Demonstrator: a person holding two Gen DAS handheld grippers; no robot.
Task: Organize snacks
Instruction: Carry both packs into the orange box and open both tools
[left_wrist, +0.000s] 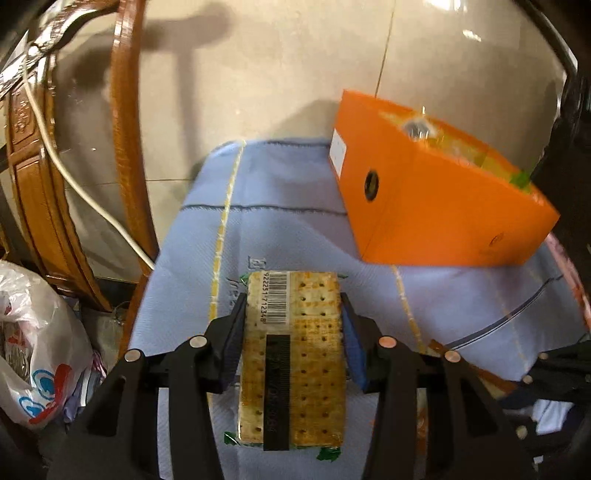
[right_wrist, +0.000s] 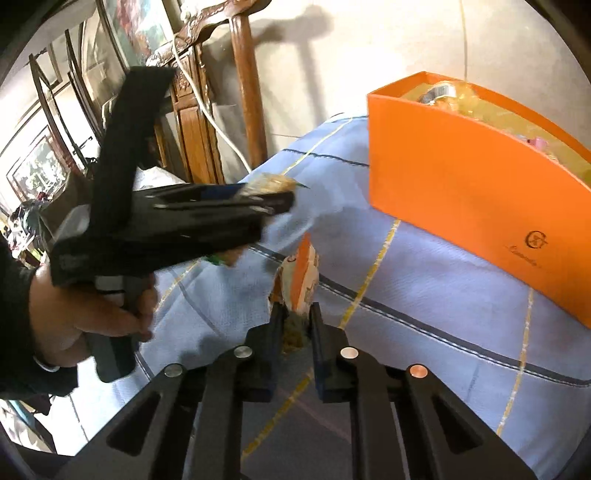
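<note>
A clear packet of crackers (left_wrist: 295, 354) with a barcode label is clamped lengthwise between the pads of my left gripper (left_wrist: 293, 301), above the blue cloth (left_wrist: 280, 229). In the right wrist view the same left gripper (right_wrist: 284, 199) is held by a hand (right_wrist: 92, 317) at the left, with the cracker packet (right_wrist: 269, 183) poking out of its tip. My right gripper (right_wrist: 297, 308) is shut on a small orange-and-white snack packet (right_wrist: 301, 277) that stands up between its fingers. An open orange box (left_wrist: 424, 199) (right_wrist: 472, 206) holding wrapped snacks sits on the cloth at the far right.
The blue cloth (right_wrist: 424, 295) with yellow and dark lines covers the surface and drops off at its left and far edges. Carved wooden furniture (left_wrist: 40, 184) with a white cable (left_wrist: 85, 192) stands to the left. A white plastic bag (left_wrist: 33, 350) lies at the lower left. Tiled floor (left_wrist: 277, 74) lies beyond.
</note>
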